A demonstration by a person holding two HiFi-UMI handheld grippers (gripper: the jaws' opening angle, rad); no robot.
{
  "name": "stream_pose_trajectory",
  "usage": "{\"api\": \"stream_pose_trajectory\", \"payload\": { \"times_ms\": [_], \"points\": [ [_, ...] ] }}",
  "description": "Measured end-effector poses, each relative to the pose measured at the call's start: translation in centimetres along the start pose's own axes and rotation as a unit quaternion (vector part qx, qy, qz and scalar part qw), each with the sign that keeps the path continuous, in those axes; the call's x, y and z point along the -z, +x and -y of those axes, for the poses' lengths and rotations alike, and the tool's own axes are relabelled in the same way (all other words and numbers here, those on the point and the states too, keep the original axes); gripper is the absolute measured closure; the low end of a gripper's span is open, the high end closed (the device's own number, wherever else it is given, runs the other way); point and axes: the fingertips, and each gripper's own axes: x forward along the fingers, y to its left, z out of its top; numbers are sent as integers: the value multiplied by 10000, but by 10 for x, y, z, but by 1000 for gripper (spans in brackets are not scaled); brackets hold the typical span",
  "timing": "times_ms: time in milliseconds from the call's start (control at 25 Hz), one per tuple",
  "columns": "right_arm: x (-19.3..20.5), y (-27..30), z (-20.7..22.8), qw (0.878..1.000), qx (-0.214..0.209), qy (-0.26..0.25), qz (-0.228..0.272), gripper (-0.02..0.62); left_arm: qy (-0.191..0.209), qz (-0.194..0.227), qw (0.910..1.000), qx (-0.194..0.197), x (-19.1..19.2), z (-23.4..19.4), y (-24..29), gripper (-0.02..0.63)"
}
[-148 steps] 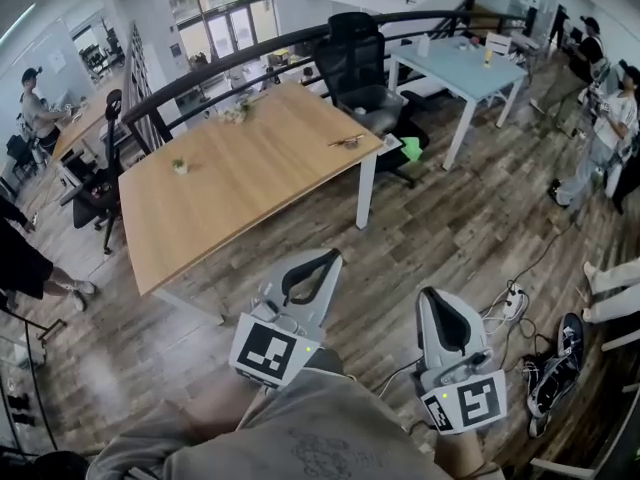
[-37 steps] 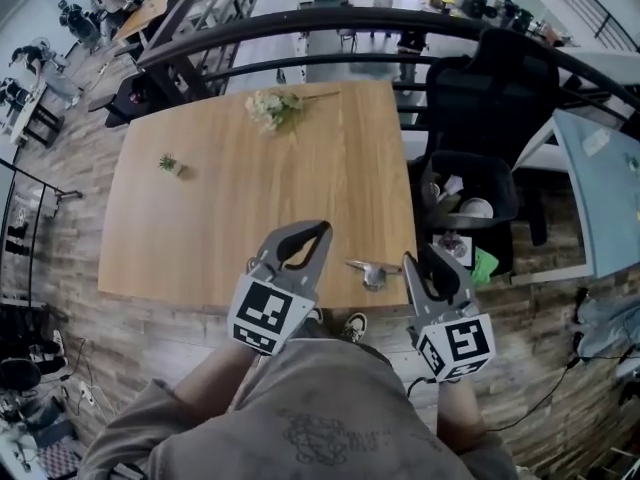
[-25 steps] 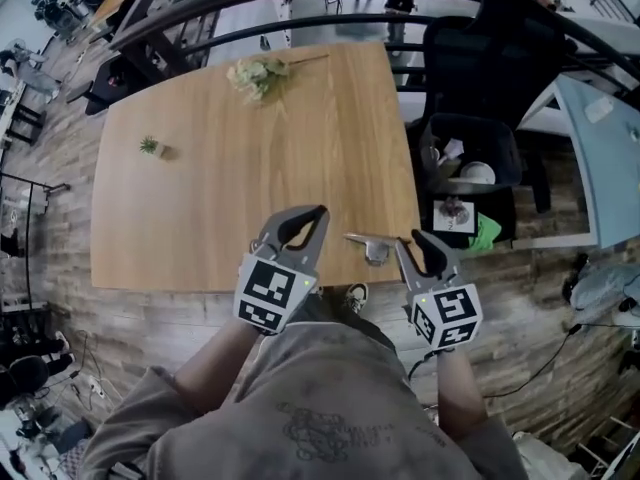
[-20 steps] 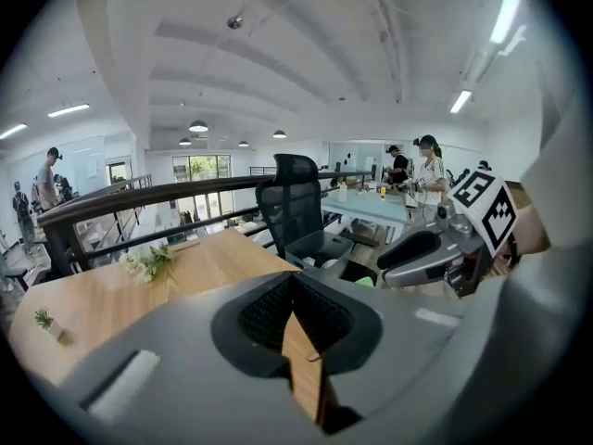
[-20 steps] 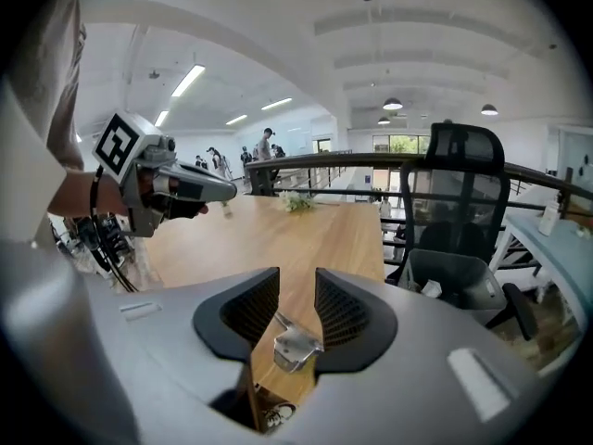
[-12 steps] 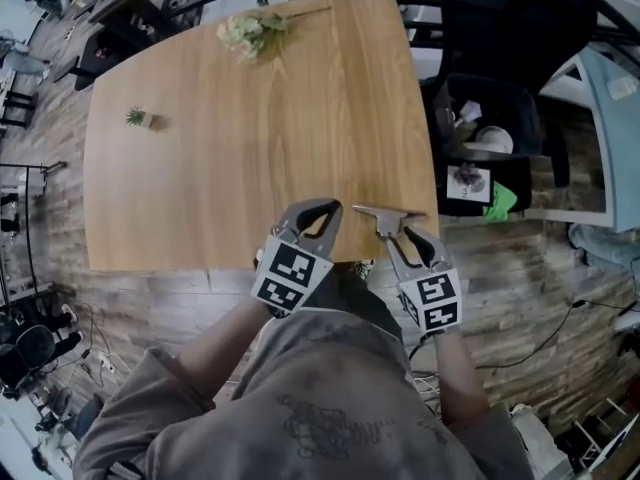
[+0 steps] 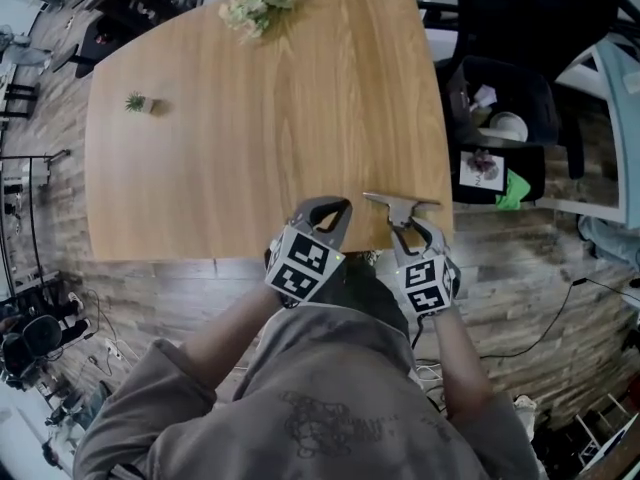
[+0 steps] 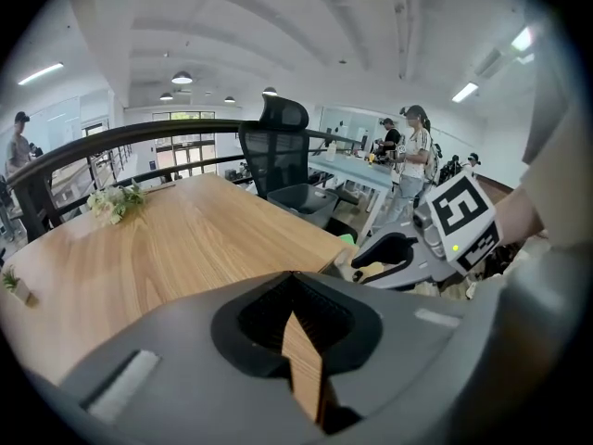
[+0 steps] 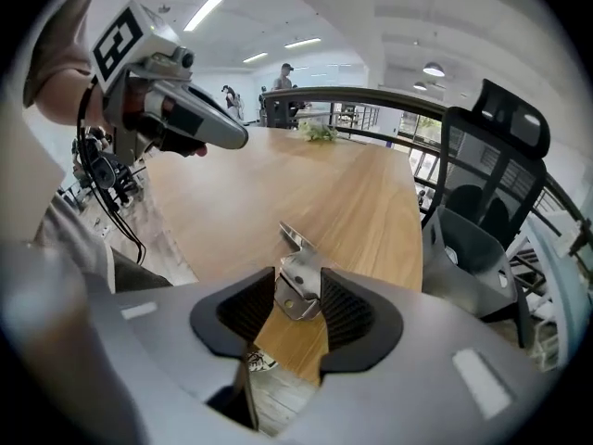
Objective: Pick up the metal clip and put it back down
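Observation:
The metal clip (image 7: 398, 206) lies on the wooden table (image 7: 250, 118) close to its near right corner. My right gripper (image 7: 408, 224) has come down over the clip, and its jaws have just been opening. In the right gripper view the clip (image 9: 296, 274) sits between the two ribbed pads (image 9: 250, 309) of that gripper (image 9: 300, 297), and I see no pad pressing on it. My left gripper (image 7: 334, 211) hovers at the table's near edge, left of the clip. Its tips meet in the left gripper view (image 8: 291, 276), with nothing held.
A bunch of flowers (image 7: 255, 8) lies at the table's far edge and a tiny potted plant (image 7: 135, 102) at its far left. Right of the table stand a black office chair (image 7: 520, 18) and a bin (image 7: 500, 118). People stand in the background (image 8: 415, 146).
Both grippers have sunk towards the table's near edge. The right gripper's jaws now stand on either side of the clip, which has stayed in place on the table.

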Motion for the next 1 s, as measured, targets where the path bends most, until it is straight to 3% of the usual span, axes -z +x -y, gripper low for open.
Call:
{"api": "stream_pose_trajectory", "payload": {
  "times_ms": [360, 680, 1000],
  "points": [
    [-4, 17, 0, 9915, 360, -1207, -336, 462, -139, -67, 9999, 65, 13, 1, -1, 604],
    [-22, 18, 10, 9845, 719, -1537, -437, 533, -208, -41, 9997, 98, 17, 1, -2, 604],
    [-44, 7, 31, 9869, 857, -1306, -409, 575, -210, 114, 9997, -12, 4, -5, -10, 604]
  ]
}}
